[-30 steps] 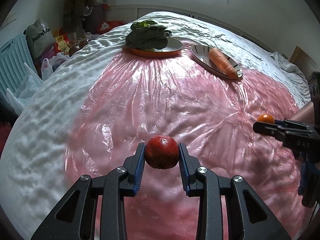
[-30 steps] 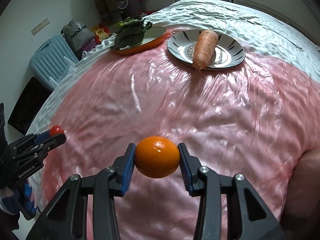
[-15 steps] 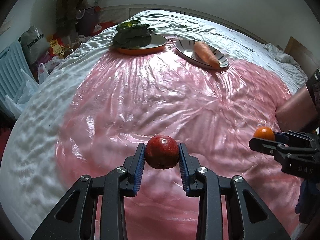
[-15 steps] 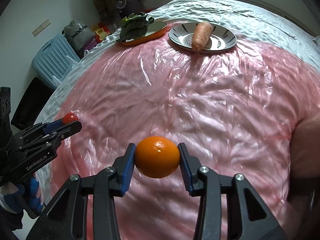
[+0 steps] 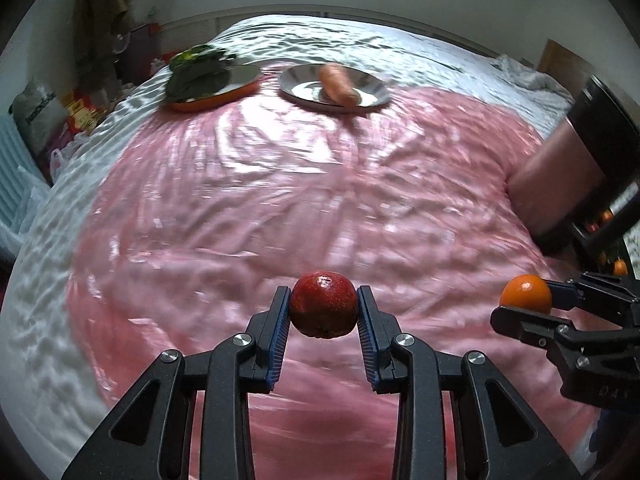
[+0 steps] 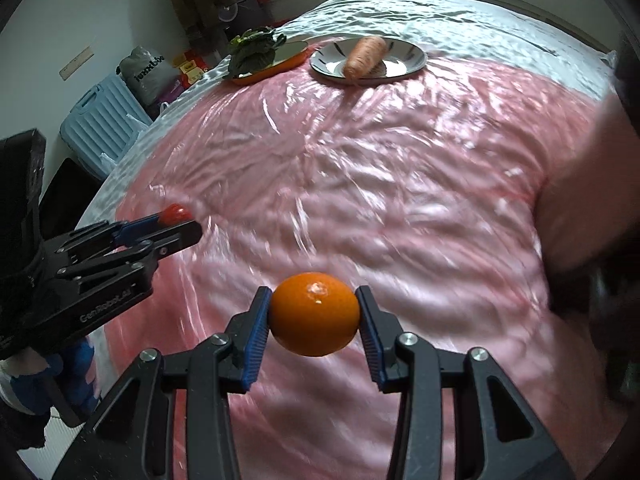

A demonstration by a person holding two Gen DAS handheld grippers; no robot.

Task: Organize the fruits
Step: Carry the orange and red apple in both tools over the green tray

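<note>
My left gripper (image 5: pixel 323 311) is shut on a dark red apple (image 5: pixel 323 309) and holds it above the pink plastic sheet (image 5: pixel 280 200) on the bed. My right gripper (image 6: pixel 315 314) is shut on an orange (image 6: pixel 315 314) and holds it above the same sheet. The right gripper with the orange (image 5: pixel 526 294) shows at the right of the left wrist view. The left gripper with the apple (image 6: pixel 176 214) shows at the left of the right wrist view. At the far end a striped plate (image 5: pixel 372 94) holds a carrot (image 5: pixel 338 84), and an orange dish (image 5: pixel 216 98) holds leafy greens (image 5: pixel 196 74).
The bed has a white cover (image 5: pixel 360 40) under the pink sheet. A light blue suitcase (image 6: pixel 102 120) and bags (image 6: pixel 144 72) stand on the floor to the left. A person's arm (image 6: pixel 588 200) is at the right edge. Dark furniture (image 5: pixel 600 168) stands at the right.
Both grippers have drawn back from the plates while holding their fruits; the plates look farther away. The two grippers appear closer to each other.
</note>
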